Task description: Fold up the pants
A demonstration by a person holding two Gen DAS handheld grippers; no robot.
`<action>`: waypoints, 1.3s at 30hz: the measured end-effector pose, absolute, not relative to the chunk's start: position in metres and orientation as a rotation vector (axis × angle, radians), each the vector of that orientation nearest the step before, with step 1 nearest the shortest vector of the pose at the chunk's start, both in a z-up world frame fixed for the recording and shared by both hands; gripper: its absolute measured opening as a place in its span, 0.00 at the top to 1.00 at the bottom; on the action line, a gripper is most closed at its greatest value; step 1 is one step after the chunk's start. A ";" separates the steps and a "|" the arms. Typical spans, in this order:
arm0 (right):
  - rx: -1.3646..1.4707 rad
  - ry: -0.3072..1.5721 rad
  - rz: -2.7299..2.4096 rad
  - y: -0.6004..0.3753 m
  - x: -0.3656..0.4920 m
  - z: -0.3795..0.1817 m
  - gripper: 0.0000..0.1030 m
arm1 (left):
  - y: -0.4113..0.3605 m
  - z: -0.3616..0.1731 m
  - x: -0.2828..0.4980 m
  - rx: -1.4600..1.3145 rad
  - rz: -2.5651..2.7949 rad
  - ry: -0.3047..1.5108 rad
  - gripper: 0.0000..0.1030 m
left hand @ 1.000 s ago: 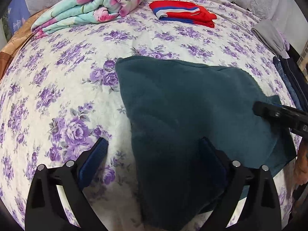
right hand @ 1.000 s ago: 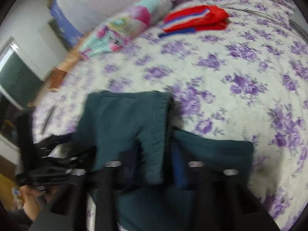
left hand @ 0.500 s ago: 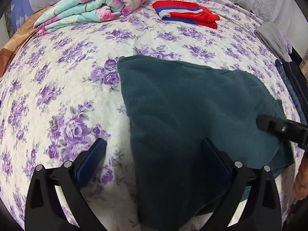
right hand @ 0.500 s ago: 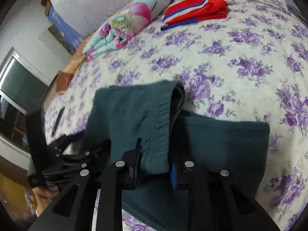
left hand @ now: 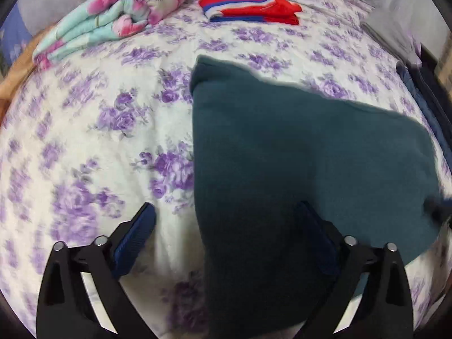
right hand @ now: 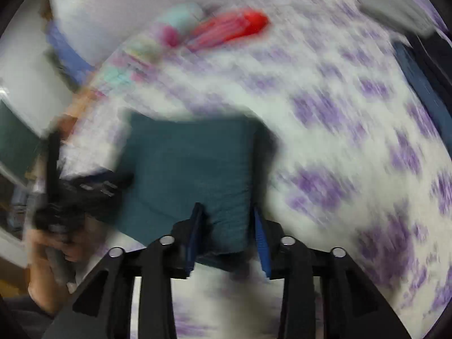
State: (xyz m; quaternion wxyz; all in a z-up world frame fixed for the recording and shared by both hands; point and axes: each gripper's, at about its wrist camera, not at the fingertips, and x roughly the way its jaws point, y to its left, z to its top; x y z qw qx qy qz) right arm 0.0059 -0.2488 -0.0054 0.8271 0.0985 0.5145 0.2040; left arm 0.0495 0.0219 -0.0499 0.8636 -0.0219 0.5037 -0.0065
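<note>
Teal fleece pants (left hand: 305, 169) lie folded into a thick pad near the bed's near edge, fold step nearly closed.

Left gripper (left hand: 223, 226) spread wide, one finger over the bedspread (left hand: 93, 147), the other over the cloth, gripping nothing. Right gripper (right hand: 228, 226) frames a fold of the pants; the view is heavily blurred, so whether it pinches or has let go I cannot tell. Likely the last fold is being laid down. Next move calls for freeing the cloth cleanly, then pressing the stack flat and squaring its edges. Red striped garment (left hand: 248, 7) and floral quilt (left hand: 113, 25) sit at the far edge.
</note>
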 end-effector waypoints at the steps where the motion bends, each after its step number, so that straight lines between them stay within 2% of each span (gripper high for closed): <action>1: 0.207 1.057 0.452 -0.251 0.005 0.004 0.60 | 0.025 -0.046 0.049 -0.060 -0.027 1.072 0.05; 5: 0.145 0.846 0.450 -0.252 0.012 0.050 0.60 | 0.042 -0.027 0.043 -0.058 0.008 1.024 0.05; 8: 0.068 0.782 0.430 -0.235 0.034 0.055 0.60 | 0.058 -0.012 0.051 -0.095 0.060 0.984 0.05; 11: -0.057 0.866 0.353 -0.216 0.062 0.027 0.64 | 0.060 -0.018 0.076 -0.116 0.058 0.990 0.05; 12: -0.101 0.896 0.292 -0.216 0.072 0.012 0.60 | 0.059 -0.029 0.090 -0.076 0.095 1.030 0.05; 13: -0.097 0.925 0.265 -0.221 0.080 -0.003 0.51 | 0.059 -0.039 0.099 -0.041 0.139 1.066 0.04; 17: 0.007 0.871 0.331 -0.237 0.063 0.008 0.46 | 0.053 -0.030 0.094 -0.042 0.144 1.039 0.05; 19: 0.061 0.889 0.395 -0.244 0.054 0.011 0.33 | 0.045 -0.021 0.083 -0.046 0.080 1.029 0.05; 23: 0.106 0.999 0.491 -0.239 0.046 -0.004 0.33 | 0.033 -0.016 0.063 -0.064 -0.026 1.036 0.05; 26: 0.140 1.061 0.499 -0.232 0.040 -0.023 0.32 | 0.030 -0.028 0.056 -0.126 -0.102 1.122 0.05; 27: 0.119 1.045 0.494 -0.228 0.036 -0.022 0.39 | 0.029 -0.033 0.054 -0.147 -0.119 1.143 0.05; 28: 0.108 1.039 0.498 -0.222 0.034 -0.021 0.56 | 0.029 -0.038 0.054 -0.165 -0.123 1.162 0.05; 31: 0.139 1.038 0.542 -0.215 0.032 -0.018 0.75 | 0.035 -0.045 0.052 -0.198 -0.098 1.177 0.05; 36: 0.227 1.015 0.569 -0.242 0.038 -0.012 0.81 | 0.036 -0.045 0.047 -0.227 -0.146 1.166 0.08; 37: 0.228 1.009 0.572 -0.245 0.037 -0.012 0.81 | 0.034 -0.045 0.048 -0.226 -0.154 1.171 0.21; 38: 0.227 1.007 0.579 -0.245 0.036 -0.013 0.81 | 0.033 -0.045 0.048 -0.218 -0.158 1.175 0.29; 39: 0.223 1.008 0.583 -0.245 0.036 -0.014 0.81 | 0.030 -0.043 0.049 -0.204 -0.160 1.173 0.32</action>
